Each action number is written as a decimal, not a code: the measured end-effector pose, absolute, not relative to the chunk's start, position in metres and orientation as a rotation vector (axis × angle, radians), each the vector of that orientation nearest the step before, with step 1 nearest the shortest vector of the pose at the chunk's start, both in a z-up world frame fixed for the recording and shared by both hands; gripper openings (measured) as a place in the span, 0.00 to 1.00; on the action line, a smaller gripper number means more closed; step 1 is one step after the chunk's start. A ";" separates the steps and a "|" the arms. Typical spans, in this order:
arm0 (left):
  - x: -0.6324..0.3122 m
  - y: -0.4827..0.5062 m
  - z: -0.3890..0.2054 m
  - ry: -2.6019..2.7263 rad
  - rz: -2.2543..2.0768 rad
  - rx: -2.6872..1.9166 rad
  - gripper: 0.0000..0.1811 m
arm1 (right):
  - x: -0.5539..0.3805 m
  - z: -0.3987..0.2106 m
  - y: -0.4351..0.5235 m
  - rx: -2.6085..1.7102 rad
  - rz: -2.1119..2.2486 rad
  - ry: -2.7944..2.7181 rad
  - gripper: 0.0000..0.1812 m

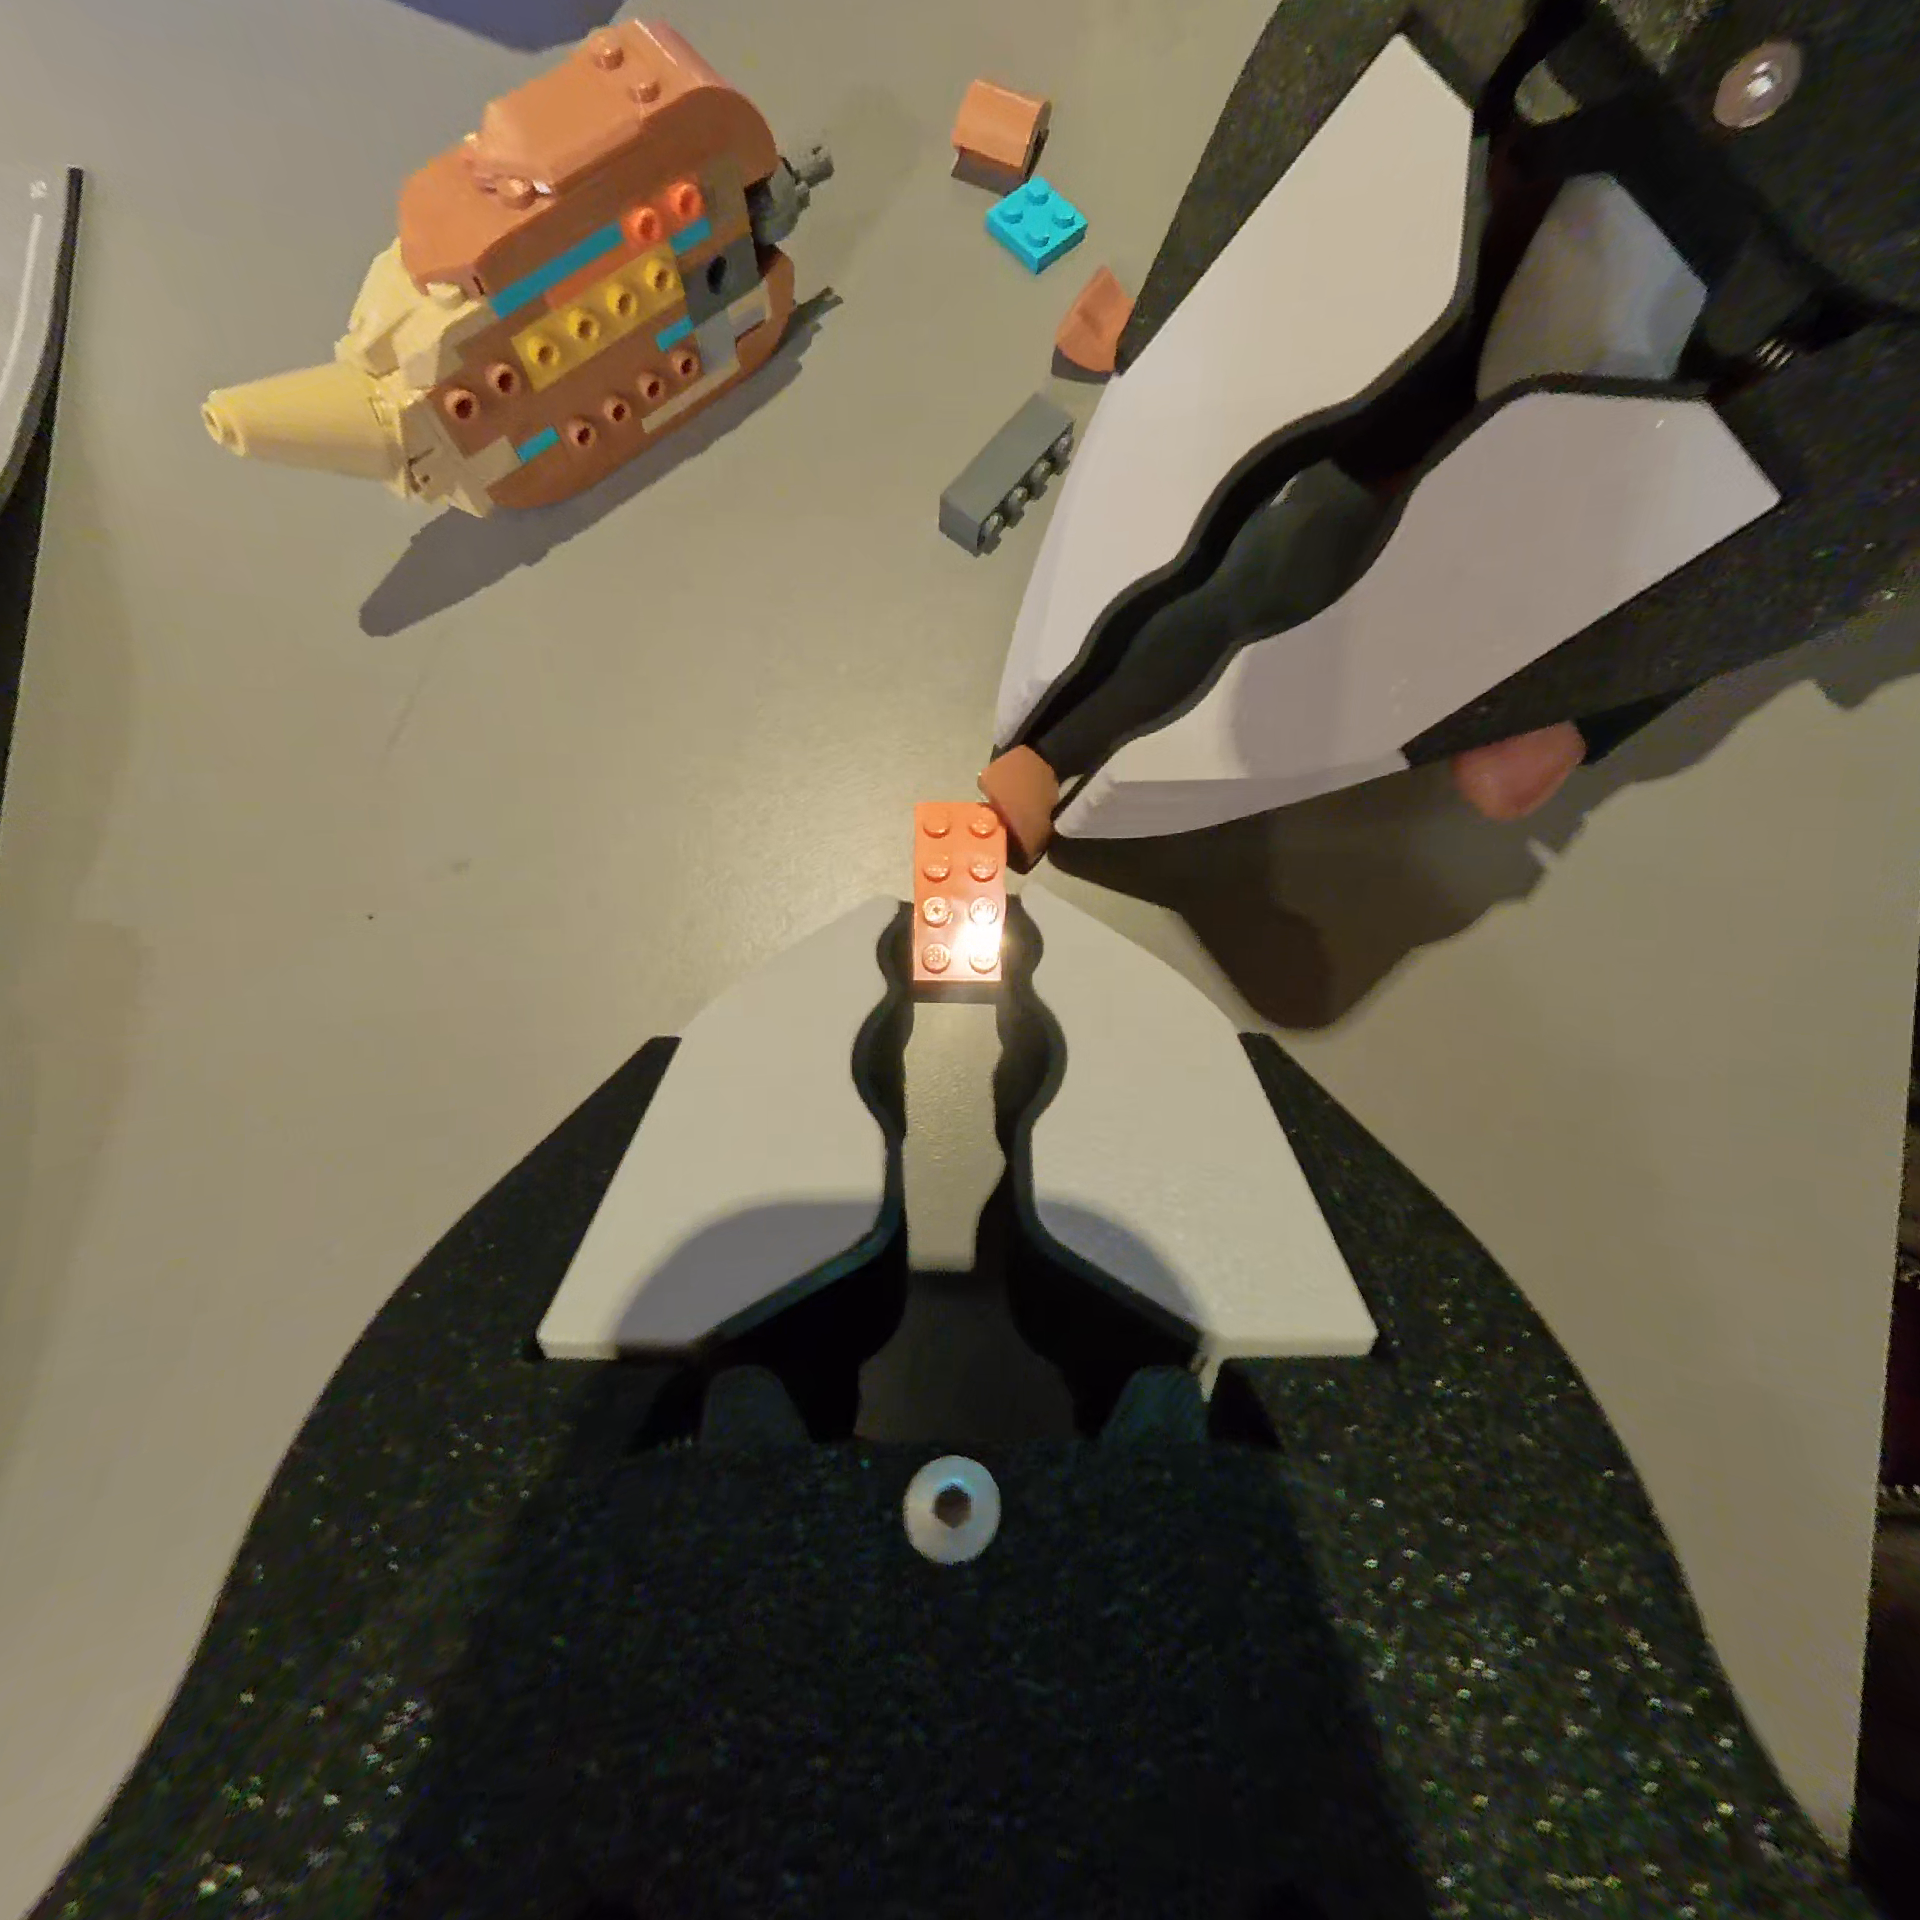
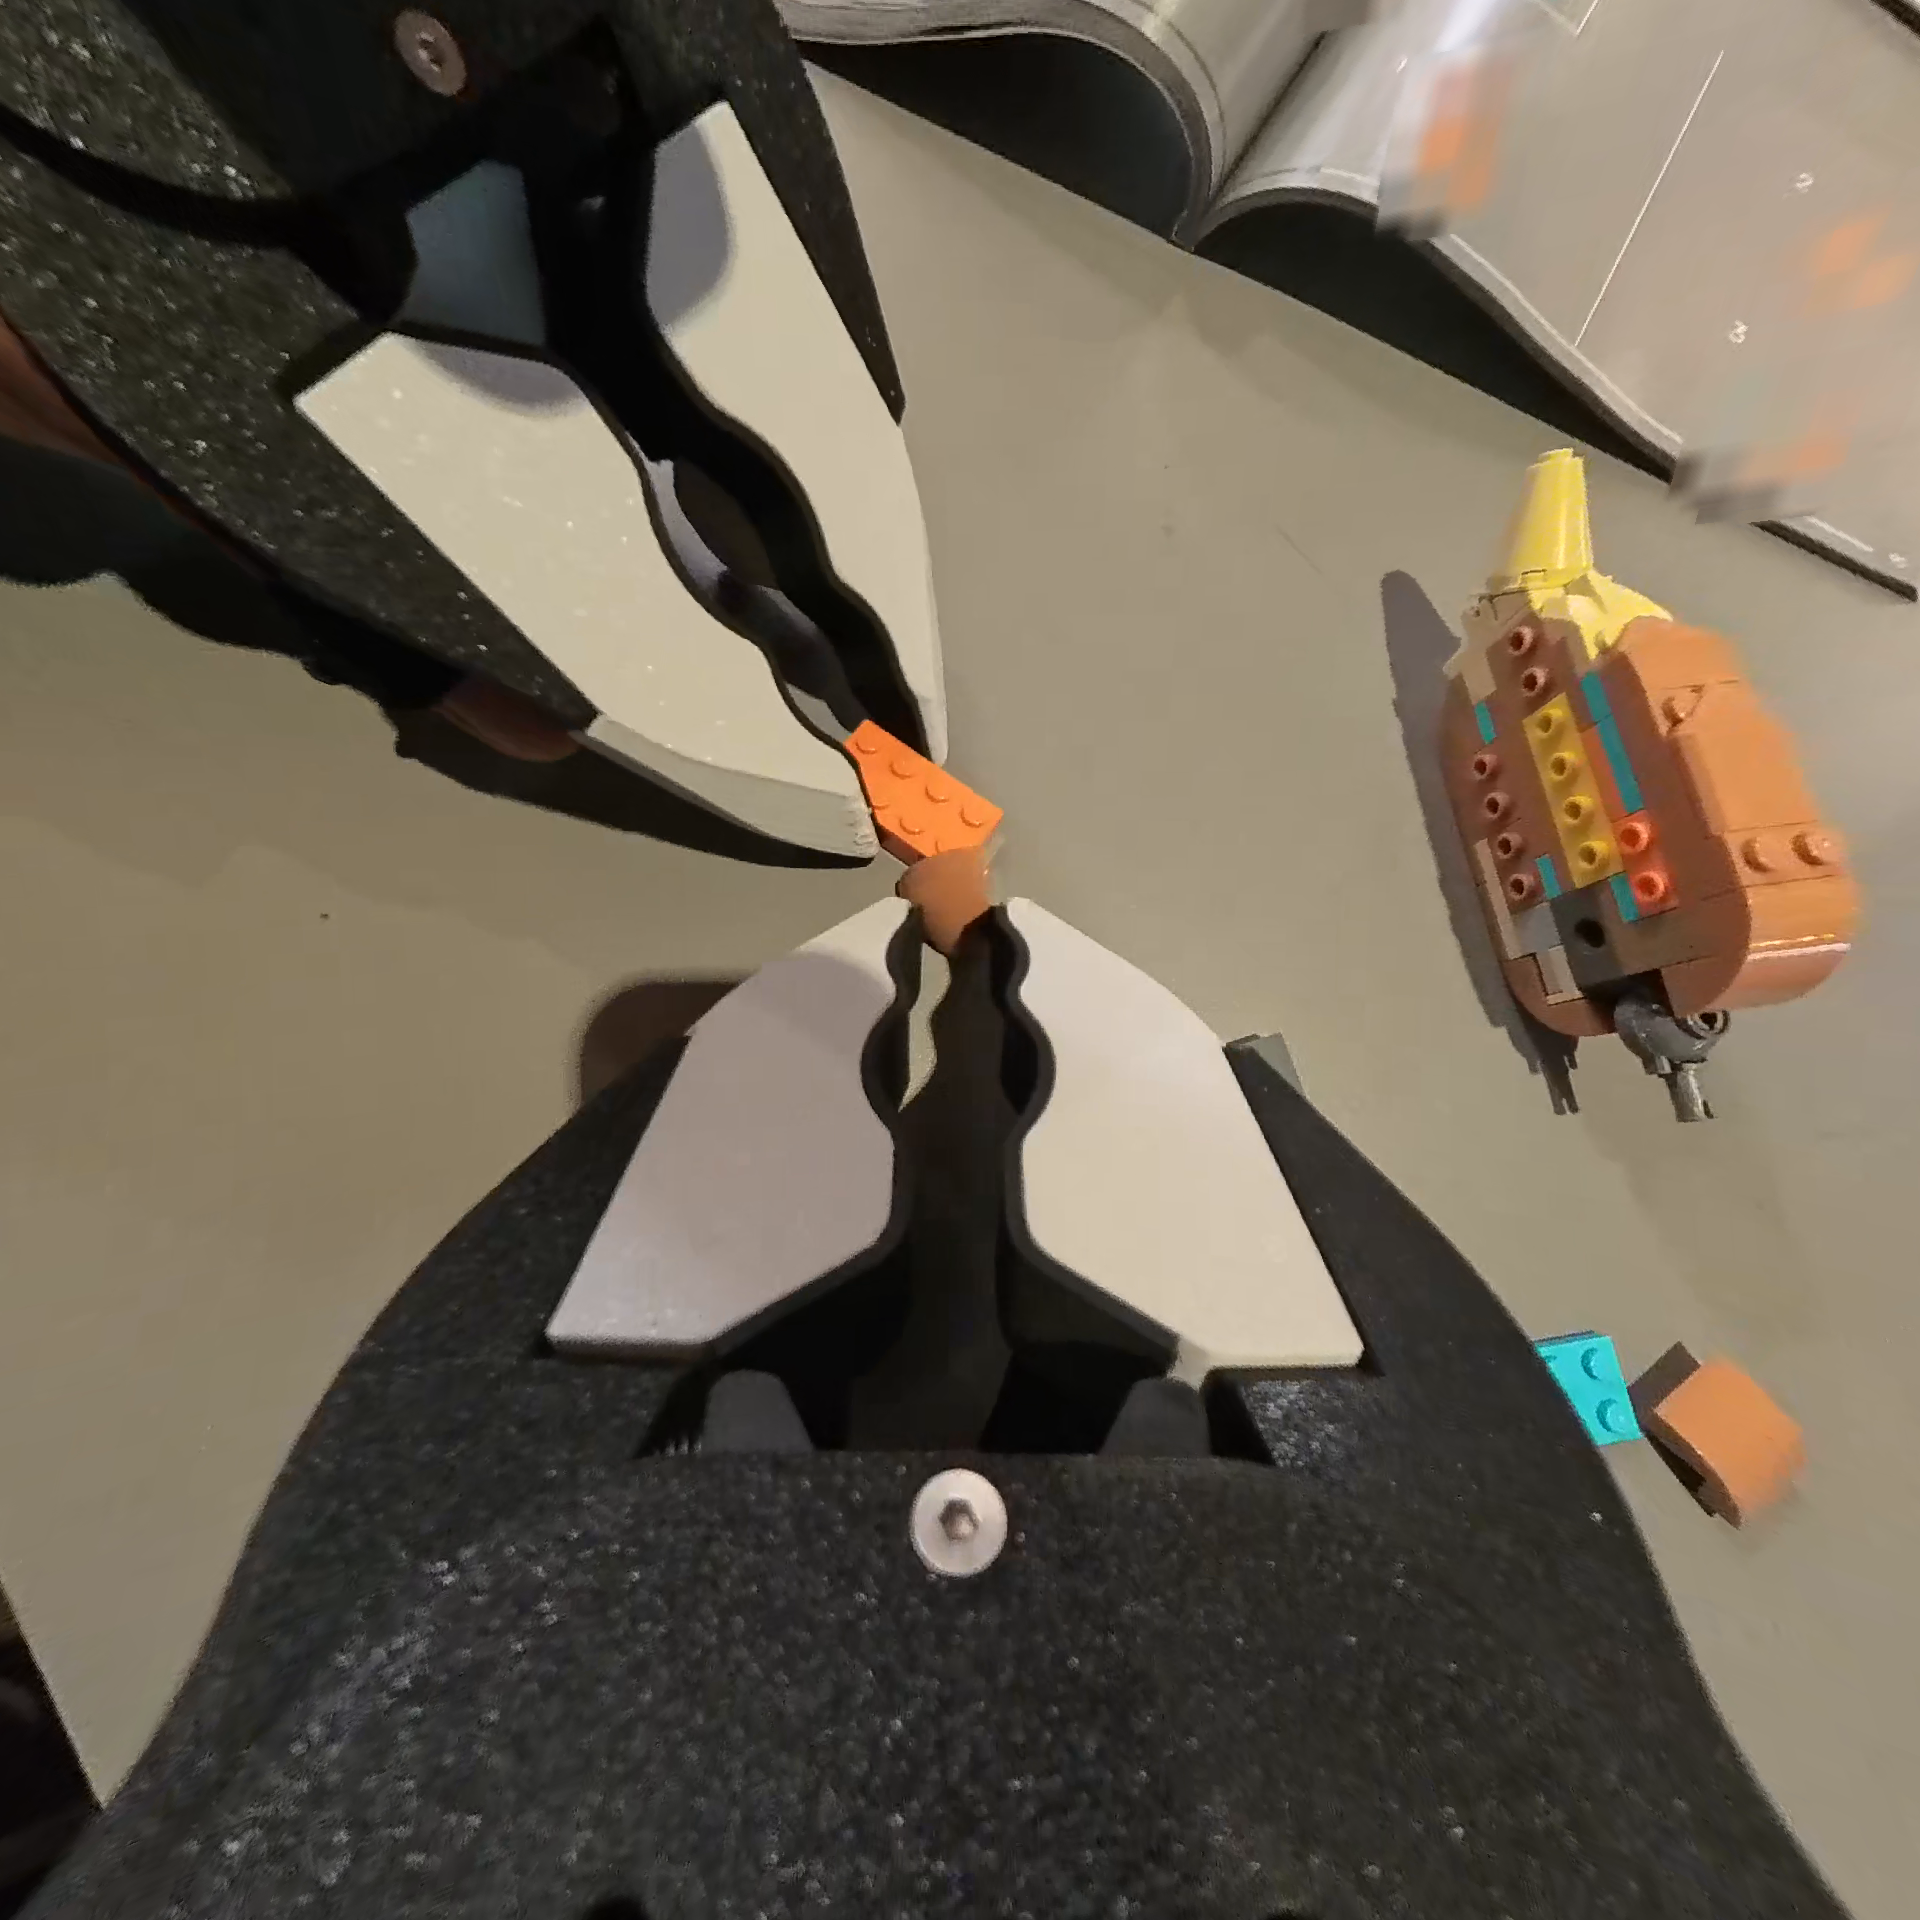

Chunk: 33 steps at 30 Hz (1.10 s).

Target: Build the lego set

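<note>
My left gripper [image 1: 958, 940] is shut on an orange studded plate [image 1: 959, 883], studs up, held above the table. My right gripper [image 2: 951, 914] is shut on a small brown curved piece [image 2: 943, 891], whose tip touches the far right end of the plate [image 2: 925, 795]. In the left wrist view the right gripper [image 1: 1023, 800] comes in from the upper right with the brown piece [image 1: 1020, 816]. In the right wrist view the left gripper [image 2: 894, 779] comes in from the upper left. The part-built brown and tan model [image 1: 540, 301] lies on its side at the far left; it also shows in the right wrist view [image 2: 1652, 831].
Loose pieces lie on the grey table: a brown curved brick [image 1: 997, 130], a turquoise brick [image 1: 1036, 223], a small brown slope [image 1: 1091, 322] and a grey long brick [image 1: 1008, 473]. An open instruction booklet [image 2: 1455, 156] lies at the far side. A fingertip [image 1: 1512, 774] shows on the right gripper's handle. The tips of both grippers are at nearly the same place. My right gripper's tips are some 12 centimeters from the turquoise brick [image 1: 1036, 223].
</note>
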<state>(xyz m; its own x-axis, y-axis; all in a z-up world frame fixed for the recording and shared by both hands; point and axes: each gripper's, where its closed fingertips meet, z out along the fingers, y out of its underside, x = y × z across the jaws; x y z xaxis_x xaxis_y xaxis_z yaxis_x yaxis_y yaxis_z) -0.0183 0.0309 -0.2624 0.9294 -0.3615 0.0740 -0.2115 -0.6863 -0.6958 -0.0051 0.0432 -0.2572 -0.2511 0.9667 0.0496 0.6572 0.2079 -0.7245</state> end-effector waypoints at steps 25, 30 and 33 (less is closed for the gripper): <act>-0.018 0.031 -0.263 0.486 -0.228 -2.328 0.09 | -0.006 -0.256 0.041 -1.073 0.817 -2.213 0.06; -0.017 0.031 -0.263 0.496 -0.232 -2.324 0.09 | -0.006 -0.256 0.039 -1.045 0.828 -2.232 0.06; -0.016 0.031 -0.263 0.506 -0.234 -2.320 0.09 | -0.005 -0.258 0.039 -1.063 0.848 -2.252 0.06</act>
<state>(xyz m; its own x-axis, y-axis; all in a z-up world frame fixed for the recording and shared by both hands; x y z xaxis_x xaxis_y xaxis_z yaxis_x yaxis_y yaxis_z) -0.0164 0.0308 -0.2630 0.9057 -0.4234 0.0191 -0.2892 -0.6503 -0.7025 -0.0050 0.0386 -0.2576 -0.5666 0.8052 0.1750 0.4898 0.4999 -0.7143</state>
